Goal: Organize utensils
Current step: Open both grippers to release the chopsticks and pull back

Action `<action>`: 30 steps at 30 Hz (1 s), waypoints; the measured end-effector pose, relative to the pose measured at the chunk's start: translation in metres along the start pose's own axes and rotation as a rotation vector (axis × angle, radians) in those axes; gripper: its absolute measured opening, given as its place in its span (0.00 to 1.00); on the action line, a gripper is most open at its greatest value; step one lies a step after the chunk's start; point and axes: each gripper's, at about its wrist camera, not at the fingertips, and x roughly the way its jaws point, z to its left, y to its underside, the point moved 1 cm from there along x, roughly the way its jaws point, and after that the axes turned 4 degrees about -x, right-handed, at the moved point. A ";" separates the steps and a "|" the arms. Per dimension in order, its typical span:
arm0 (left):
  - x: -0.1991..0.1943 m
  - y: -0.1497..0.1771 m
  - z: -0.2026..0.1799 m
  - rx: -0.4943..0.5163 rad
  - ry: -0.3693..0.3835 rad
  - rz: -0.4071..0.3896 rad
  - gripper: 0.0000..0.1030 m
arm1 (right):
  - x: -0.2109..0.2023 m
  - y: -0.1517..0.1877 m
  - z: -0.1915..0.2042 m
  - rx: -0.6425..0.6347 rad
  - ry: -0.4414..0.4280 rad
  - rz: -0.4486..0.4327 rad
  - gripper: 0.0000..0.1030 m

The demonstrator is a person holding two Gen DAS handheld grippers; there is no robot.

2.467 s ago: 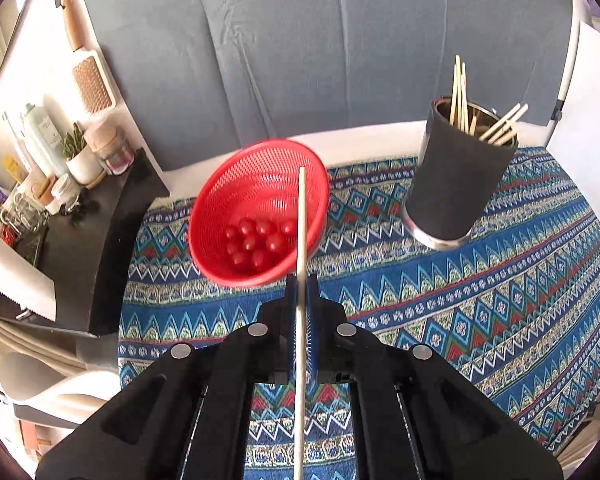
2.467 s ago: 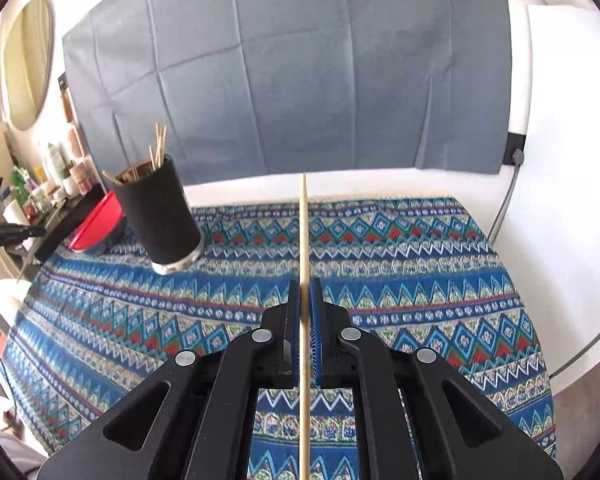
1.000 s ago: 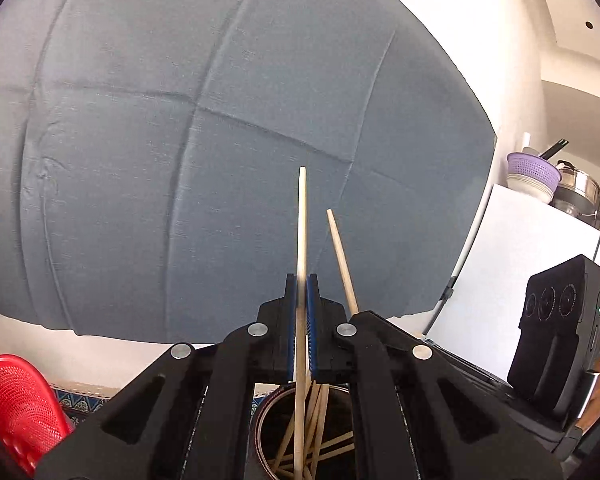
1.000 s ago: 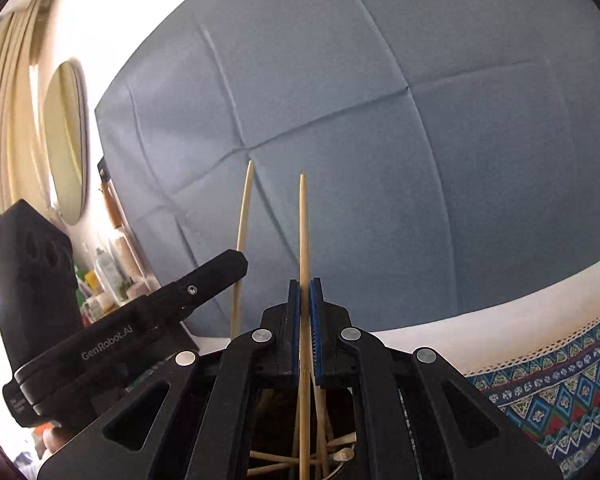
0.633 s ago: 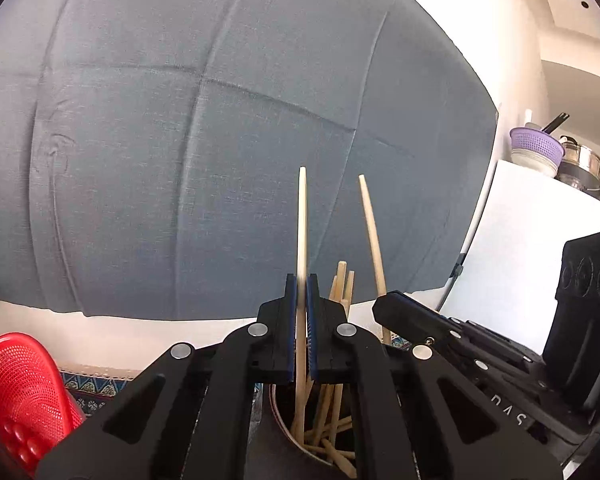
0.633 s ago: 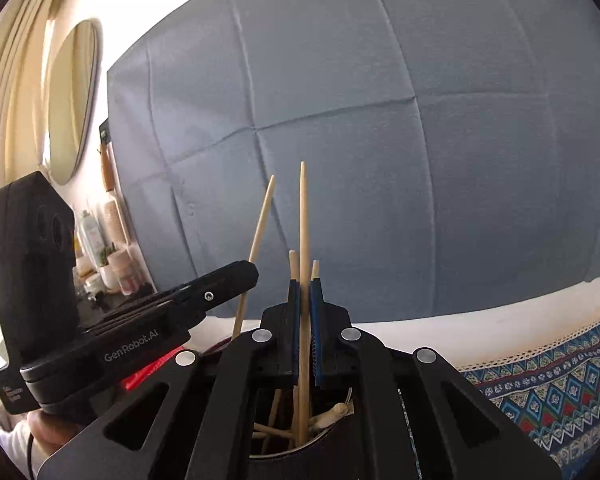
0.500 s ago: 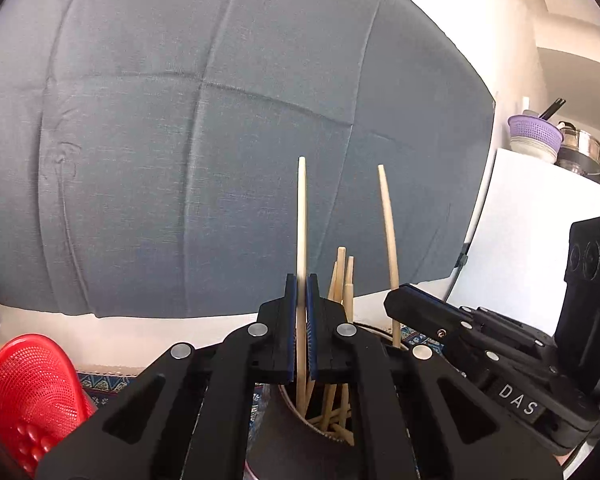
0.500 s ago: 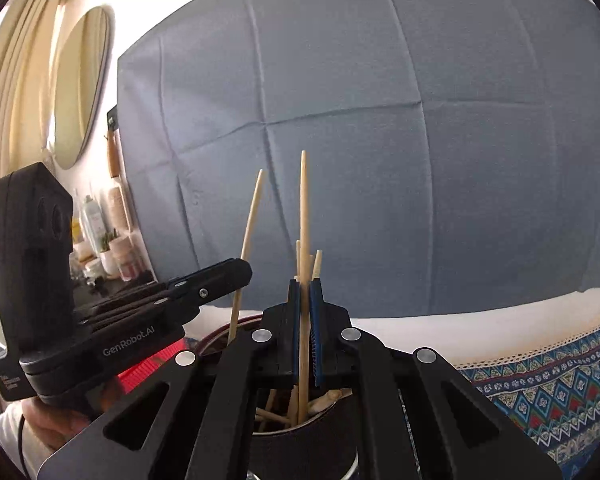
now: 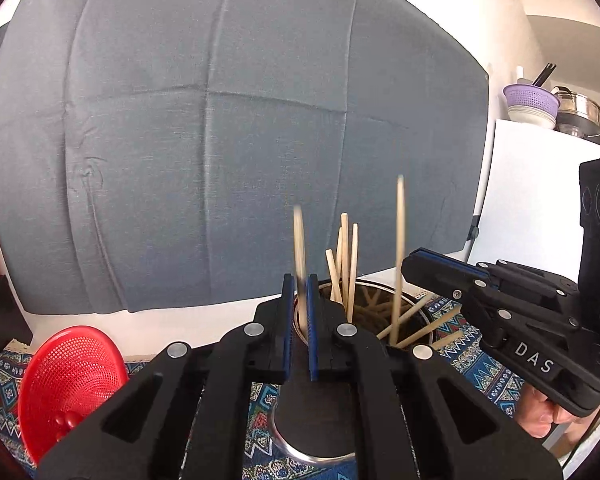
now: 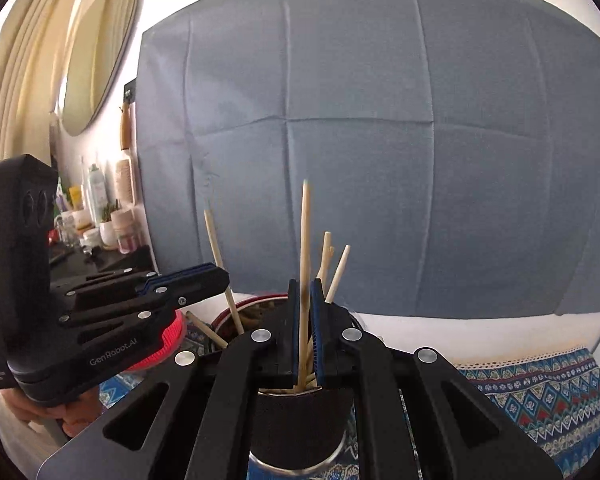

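Observation:
A black cup [image 9: 320, 412] with a steel rim holds several wooden chopsticks and stands right under both grippers. My left gripper [image 9: 299, 280] has its blue pads barely parted. A blurred chopstick [image 9: 299, 240] slips down between them into the cup. My right gripper [image 10: 305, 284] is also slightly parted around a leaning chopstick [image 10: 305, 240], whose lower end rests inside the cup [image 10: 296, 424]. Each wrist view shows the other gripper beside the cup: the right gripper [image 9: 412, 264] and the left gripper [image 10: 216, 280].
A red mesh basket [image 9: 68, 380] lies left of the cup on the patterned blue tablecloth [image 10: 540, 392]. A grey cloth [image 9: 220, 140] hangs on the wall behind. A dark shelf with bottles [image 10: 96, 216] stands at the far left. A hand [image 10: 32, 412] holds the left gripper.
Both grippers came down closer over the cup. Each chopstick, held firmly before, has slid down between its pads into the cup, the left one blurred in motion.

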 end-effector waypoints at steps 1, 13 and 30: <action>-0.003 0.000 0.001 -0.005 0.002 0.004 0.06 | -0.001 -0.001 -0.001 -0.007 0.001 0.002 0.06; -0.036 -0.003 0.006 0.007 -0.054 -0.016 0.39 | -0.015 -0.004 -0.013 0.016 0.040 0.031 0.07; -0.110 0.005 -0.027 0.032 -0.132 -0.042 0.88 | -0.093 0.005 -0.024 0.089 0.115 0.048 0.74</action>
